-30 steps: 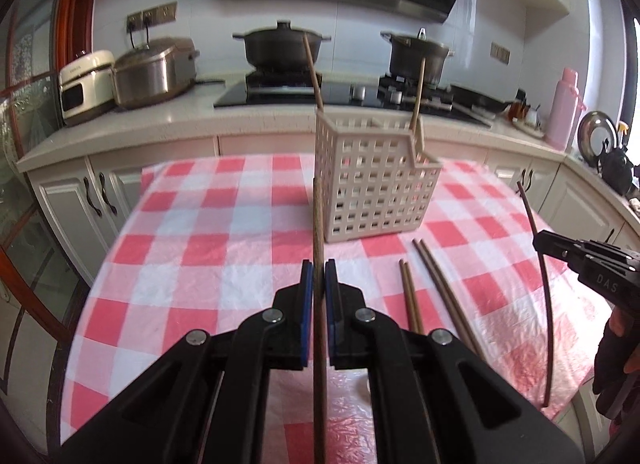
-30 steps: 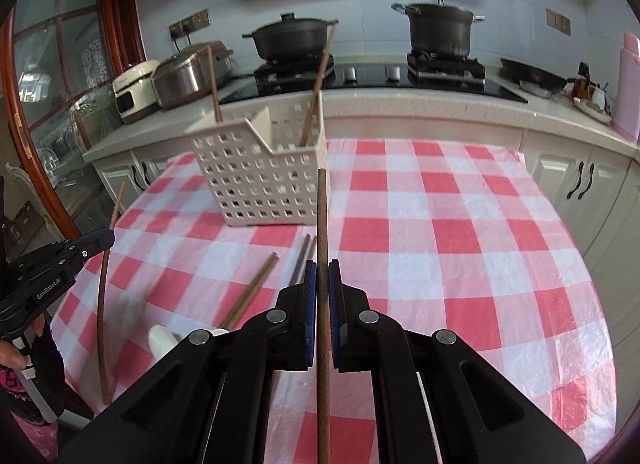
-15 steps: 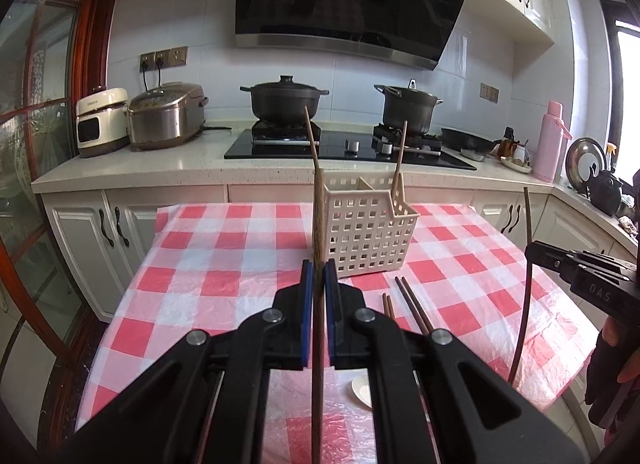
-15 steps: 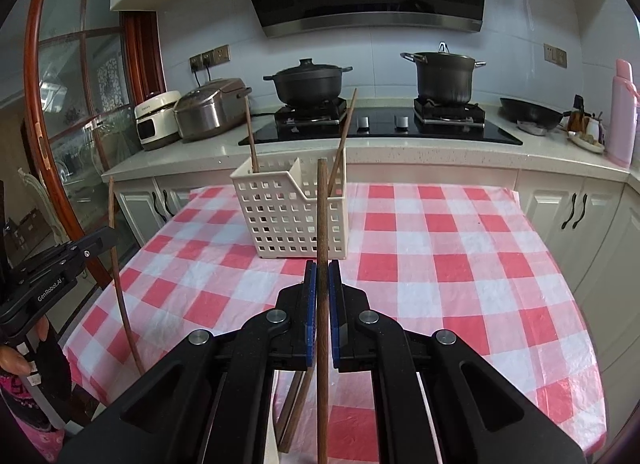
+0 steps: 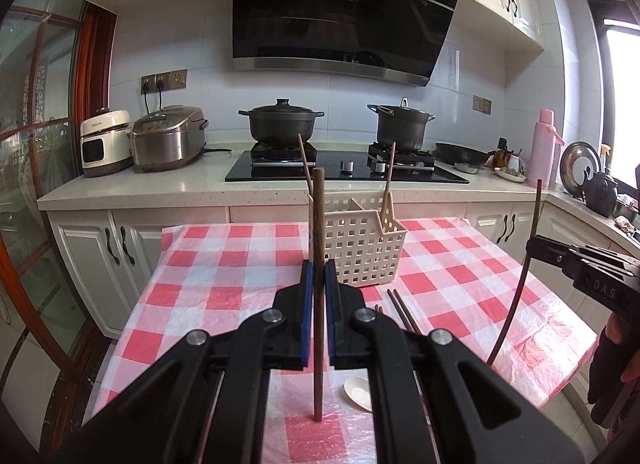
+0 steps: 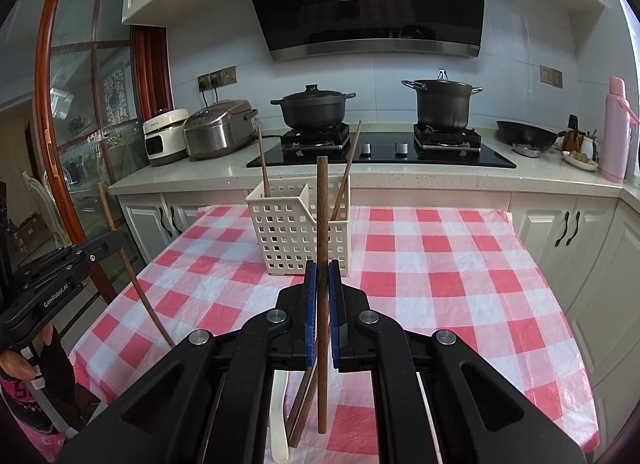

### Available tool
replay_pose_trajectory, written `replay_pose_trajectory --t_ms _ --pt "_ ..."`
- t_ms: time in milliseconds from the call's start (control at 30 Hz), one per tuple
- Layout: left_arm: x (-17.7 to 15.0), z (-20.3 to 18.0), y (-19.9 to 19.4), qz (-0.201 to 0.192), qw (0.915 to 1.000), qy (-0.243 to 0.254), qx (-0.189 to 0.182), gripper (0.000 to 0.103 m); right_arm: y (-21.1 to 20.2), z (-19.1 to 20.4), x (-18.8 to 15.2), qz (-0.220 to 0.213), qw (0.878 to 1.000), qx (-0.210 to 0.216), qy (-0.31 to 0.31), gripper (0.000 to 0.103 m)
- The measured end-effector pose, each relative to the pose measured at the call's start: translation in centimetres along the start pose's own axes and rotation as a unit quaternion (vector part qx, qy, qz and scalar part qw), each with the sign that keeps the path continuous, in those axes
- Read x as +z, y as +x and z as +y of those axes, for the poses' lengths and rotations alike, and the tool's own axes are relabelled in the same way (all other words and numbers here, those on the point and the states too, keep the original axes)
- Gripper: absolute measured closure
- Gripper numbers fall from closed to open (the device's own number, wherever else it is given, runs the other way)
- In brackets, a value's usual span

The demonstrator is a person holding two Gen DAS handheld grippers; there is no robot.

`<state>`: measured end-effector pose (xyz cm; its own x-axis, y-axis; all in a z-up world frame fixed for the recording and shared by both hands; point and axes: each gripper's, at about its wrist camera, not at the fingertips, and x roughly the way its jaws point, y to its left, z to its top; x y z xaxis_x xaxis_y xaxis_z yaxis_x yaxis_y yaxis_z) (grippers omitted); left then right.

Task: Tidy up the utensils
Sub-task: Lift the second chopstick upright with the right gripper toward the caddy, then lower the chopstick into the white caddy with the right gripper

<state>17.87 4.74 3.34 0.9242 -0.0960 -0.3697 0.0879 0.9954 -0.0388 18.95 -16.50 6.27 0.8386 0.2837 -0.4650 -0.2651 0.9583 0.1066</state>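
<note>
My left gripper [image 5: 319,276] is shut on a brown chopstick [image 5: 318,224] that stands upright above the checked table. My right gripper [image 6: 322,276] is shut on a darker chopstick [image 6: 321,216], also upright. A white slotted basket [image 5: 362,248] [image 6: 296,232] stands ahead at the table's far side with two chopsticks leaning in it. Each view shows the other gripper [image 5: 538,246] [image 6: 110,240] off to the side with its stick. Loose chopsticks [image 5: 402,310] [image 6: 302,412] and a white spoon [image 5: 358,392] [image 6: 279,416] lie on the cloth below the grippers.
A red-and-white checked cloth [image 6: 440,264] covers the table. Behind it runs a counter with a black hob, two dark pots [image 5: 282,122], rice cookers [image 5: 168,138] and a pink flask [image 6: 616,132]. A glass door with a wooden frame [image 6: 52,124] stands on the left.
Both grippers have risen and tipped up, still holding their chopsticks. The basket and table now sit lower and farther in both views, and more of the kitchen wall shows.
</note>
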Motion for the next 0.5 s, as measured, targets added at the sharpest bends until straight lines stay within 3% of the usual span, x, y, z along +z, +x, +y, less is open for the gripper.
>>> replay_pose_trajectory --t_ms 500 --pt "0.48 0.11 -0.48 -0.008 1.0000 0.002 -0.003 0.097 -0.79 0.94 0.60 -0.027 1.000 0.002 -0.012 0.097"
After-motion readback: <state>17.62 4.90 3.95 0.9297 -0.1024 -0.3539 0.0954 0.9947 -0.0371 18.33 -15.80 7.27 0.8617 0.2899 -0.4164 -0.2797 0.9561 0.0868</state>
